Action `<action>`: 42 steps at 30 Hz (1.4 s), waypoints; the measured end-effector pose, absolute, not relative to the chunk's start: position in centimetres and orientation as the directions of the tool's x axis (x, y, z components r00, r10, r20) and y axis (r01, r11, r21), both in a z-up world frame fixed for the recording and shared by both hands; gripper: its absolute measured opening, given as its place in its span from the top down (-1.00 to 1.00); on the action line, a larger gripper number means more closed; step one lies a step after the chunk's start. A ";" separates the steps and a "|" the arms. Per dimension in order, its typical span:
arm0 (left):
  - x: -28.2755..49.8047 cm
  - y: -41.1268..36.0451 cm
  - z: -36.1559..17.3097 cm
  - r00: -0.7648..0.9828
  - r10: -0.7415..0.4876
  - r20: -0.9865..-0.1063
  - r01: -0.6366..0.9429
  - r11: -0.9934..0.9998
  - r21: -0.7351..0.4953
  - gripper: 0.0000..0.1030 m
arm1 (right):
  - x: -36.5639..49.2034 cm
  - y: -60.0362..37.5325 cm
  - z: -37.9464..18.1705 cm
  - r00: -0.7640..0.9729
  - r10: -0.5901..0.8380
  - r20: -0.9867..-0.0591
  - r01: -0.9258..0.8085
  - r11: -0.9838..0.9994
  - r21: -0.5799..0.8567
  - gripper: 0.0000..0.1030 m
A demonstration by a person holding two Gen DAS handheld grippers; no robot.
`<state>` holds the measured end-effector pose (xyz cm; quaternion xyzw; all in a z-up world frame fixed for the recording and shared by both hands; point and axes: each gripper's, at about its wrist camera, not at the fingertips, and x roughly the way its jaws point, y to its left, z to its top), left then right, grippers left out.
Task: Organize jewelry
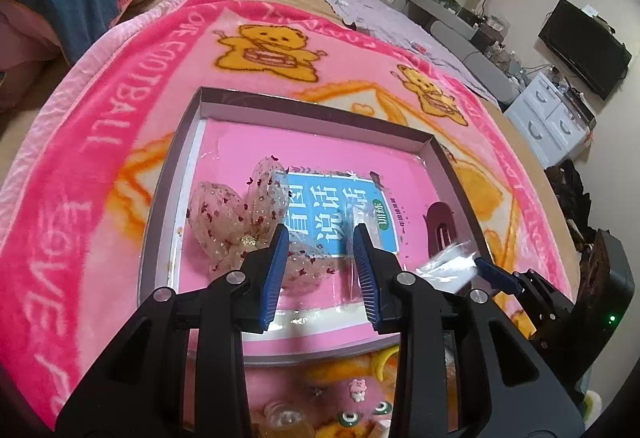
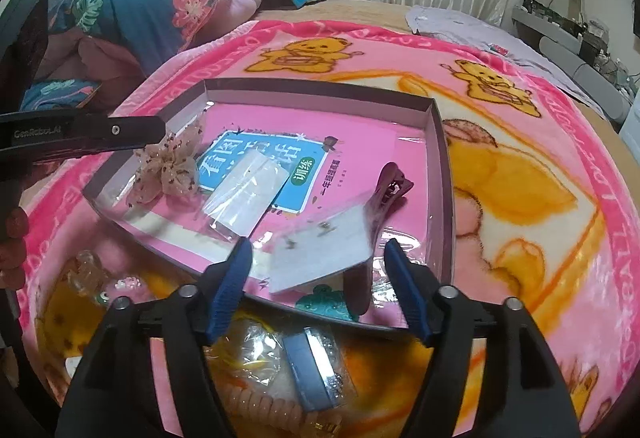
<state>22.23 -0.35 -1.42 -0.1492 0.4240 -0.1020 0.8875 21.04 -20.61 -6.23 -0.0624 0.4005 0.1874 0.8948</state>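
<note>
Jewelry: several pieces lie in a shallow grey tray (image 2: 442,158) on a pink blanket (image 2: 560,142); more lie on the blanket near the tray's near edge.
Tray floor: a pink book (image 2: 360,146) with a blue title panel covers it.
Bow (image 1: 236,214): sheer, spotted with dark red flecks, at the left of the tray, resting partly on the book.
Flat packet (image 2: 248,194): clear plastic with a white card, lying across the blue panel in the middle.
Clip (image 2: 390,184): dark purple, at the right of the tray.
Card packet (image 2: 324,254): white card in clear plastic, blurred, tilted over the tray's near right part, just in front of the clip; whether it rests on the tray or is in the air cannot be told.
Left gripper (image 1: 320,266): over the near left of the tray, fingers apart, nothing between them; the bow shows beyond its left finger.
Right gripper (image 2: 320,290): at the tray's near edge, fingers spread wide, the card packet beyond them, not pinched.
Near blanket: a coiled peach hair tie (image 2: 260,410), a bagged blue card (image 2: 316,370) and small green-eyed charms (image 1: 348,418).
</note>
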 end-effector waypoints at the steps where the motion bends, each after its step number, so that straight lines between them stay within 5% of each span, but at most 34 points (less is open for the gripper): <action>1: 22.1 -0.4 -1.3 0.623 -0.306 -0.720 0.056 0.935 -0.349 0.47 | 21.0 -20.7 -6.1 0.611 0.288 -0.737 -0.384 0.922 0.043 -0.38; 15: 20.1 0.4 0.6 0.656 -0.284 -0.700 0.050 0.941 -0.335 0.08 | 18.7 -24.5 -2.3 0.714 0.315 -0.625 -0.314 0.942 0.116 -0.84; 21: 18.7 1.2 2.0 0.689 -0.261 -0.676 0.032 0.943 -0.332 -0.35 | 17.5 -26.3 -0.7 0.747 0.326 -0.580 -0.285 0.945 0.164 -0.88; 23: 18.1 1.4 2.5 0.698 -0.256 -0.668 0.025 0.942 -0.334 -0.63 | 17.1 -26.6 -0.2 0.755 0.324 -0.570 -0.278 0.946 0.170 -0.88; 27: 16.8 1.7 4.0 0.730 -0.233 -0.643 0.017 0.946 -0.323 -0.80 | 16.0 -27.5 0.9 0.774 0.329 -0.541 -0.269 0.944 0.189 -0.88; 42: 12.3 2.2 7.3 0.793 -0.219 -0.568 0.027 0.945 -0.327 -0.81 | 12.3 -28.7 4.2 0.816 0.332 -0.473 -0.274 0.943 0.190 -0.88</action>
